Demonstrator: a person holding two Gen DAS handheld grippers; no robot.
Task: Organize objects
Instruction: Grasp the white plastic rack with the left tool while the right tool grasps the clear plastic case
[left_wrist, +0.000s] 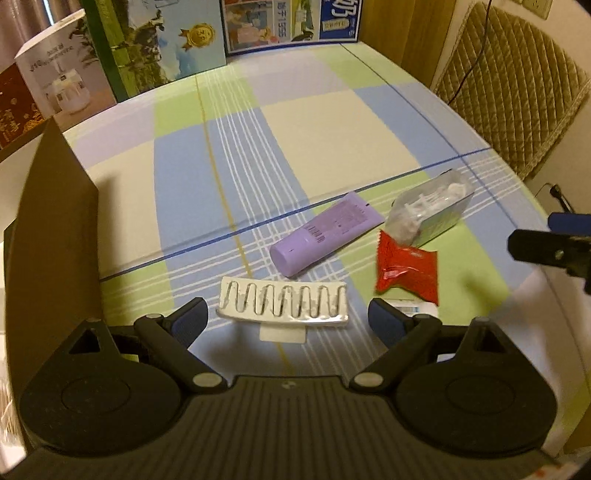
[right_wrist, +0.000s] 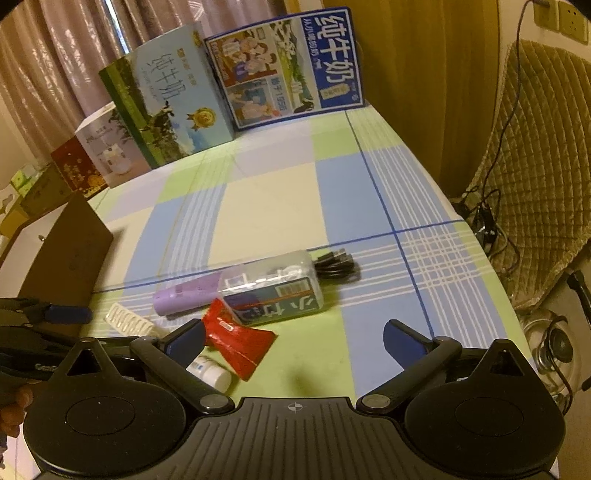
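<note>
A white blister strip (left_wrist: 282, 304) lies on the checked tablecloth (left_wrist: 314, 129) between the fingers of my left gripper (left_wrist: 288, 317), which is open and not touching it. Beyond it lie a purple tube (left_wrist: 321, 236), a clear plastic box (left_wrist: 428, 210) of white pieces and a red sachet (left_wrist: 406, 271). A small white bottle (left_wrist: 410, 308) shows beside the right finger. My right gripper (right_wrist: 293, 334) is open over bare cloth. Its left finger sits near the red sachet (right_wrist: 236, 339) and the white bottle (right_wrist: 210, 371). A coiled black cable (right_wrist: 334, 264) lies behind the clear box (right_wrist: 273, 291).
A brown cardboard box (left_wrist: 55, 221) stands at the table's left edge. Printed cartons (right_wrist: 288, 62) line the far edge. A chair with a quilted cover (left_wrist: 517, 92) stands to the right. A glass jar (right_wrist: 550, 350) sits off the right edge.
</note>
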